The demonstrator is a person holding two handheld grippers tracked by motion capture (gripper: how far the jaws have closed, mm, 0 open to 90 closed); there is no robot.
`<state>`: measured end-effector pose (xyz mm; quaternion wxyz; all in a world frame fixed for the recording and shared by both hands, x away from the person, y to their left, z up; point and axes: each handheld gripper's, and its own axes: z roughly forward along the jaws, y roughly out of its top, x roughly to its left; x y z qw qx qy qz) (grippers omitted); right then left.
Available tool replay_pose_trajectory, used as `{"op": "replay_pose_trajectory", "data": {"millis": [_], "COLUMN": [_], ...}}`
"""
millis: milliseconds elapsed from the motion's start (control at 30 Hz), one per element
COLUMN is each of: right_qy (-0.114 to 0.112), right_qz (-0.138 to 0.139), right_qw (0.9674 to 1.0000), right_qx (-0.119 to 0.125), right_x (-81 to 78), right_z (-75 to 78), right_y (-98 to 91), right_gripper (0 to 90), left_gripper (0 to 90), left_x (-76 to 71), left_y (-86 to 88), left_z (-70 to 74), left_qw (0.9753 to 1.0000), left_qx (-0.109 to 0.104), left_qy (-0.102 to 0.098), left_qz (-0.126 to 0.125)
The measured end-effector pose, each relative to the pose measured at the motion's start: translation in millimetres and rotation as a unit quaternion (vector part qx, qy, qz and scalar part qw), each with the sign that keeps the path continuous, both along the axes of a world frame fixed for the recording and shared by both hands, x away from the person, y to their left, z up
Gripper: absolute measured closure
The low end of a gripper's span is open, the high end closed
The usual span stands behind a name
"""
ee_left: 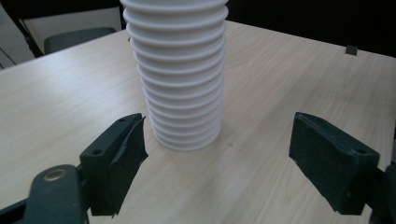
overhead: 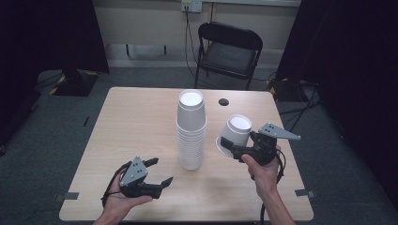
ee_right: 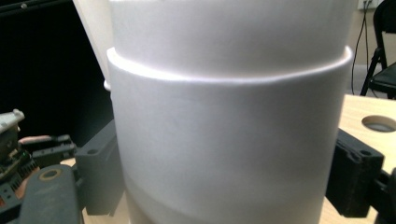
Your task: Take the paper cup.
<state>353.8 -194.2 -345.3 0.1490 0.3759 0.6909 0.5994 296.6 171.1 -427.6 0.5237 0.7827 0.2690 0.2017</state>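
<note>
Right claw (overhead: 231, 149) is clamping a single white cup (overhead: 234, 132) near its rim, base up and tilted, just beside the cup stack (overhead: 191, 131) at tabletop (overhead: 141, 122) centre, prob. to keep it inverted like the rest. Left claw (overhead: 158, 172) is standing wide open w/ nothing in it, facing the stack base, likely ready to steady it.

A pale wood-grain bench (overhead: 141, 126) with rounded corners stands on grey carpet. Near its middle a tall stack of white foam cups (overhead: 191, 131), set upside down, rests directly on the top. A round cable hole (overhead: 224, 101) sits by the far edge, just right of the stack. Dark tape tabs (overhead: 302, 192) mark the near right and near left edges.
</note>
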Motion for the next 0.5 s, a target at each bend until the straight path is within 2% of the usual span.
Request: {"op": "replay_pose_trajectory", "data": {"millis": [133,267,500], "right_qy": [0.011,0.018,0.045], "right_qz": [0.005,0.008,0.015], "right_qw": [0.9999,0.9998,0.9987], "right_qx": [0.005,0.008,0.016], "right_x": [-2.0,-5.5,-9.6], "right_z": [-6.0,-12.9,-28.9], "right_y": [3.1,4.4,6.1], "right_gripper": [15.9,15.9,15.9], "left_gripper": [21.5,22.3,25.9], "left_x": [3.9,6.3,9.4], "left_y": [-8.2,-17.7,-30.6], "left_z": [6.7,11.1,9.8], "left_qw": [0.9998,0.9992,0.9982], "left_qx": [-0.002,-0.021,-0.018], "left_qy": [-0.016,-0.028,-0.049], "left_qz": [-0.014,-0.021,-0.028]}}
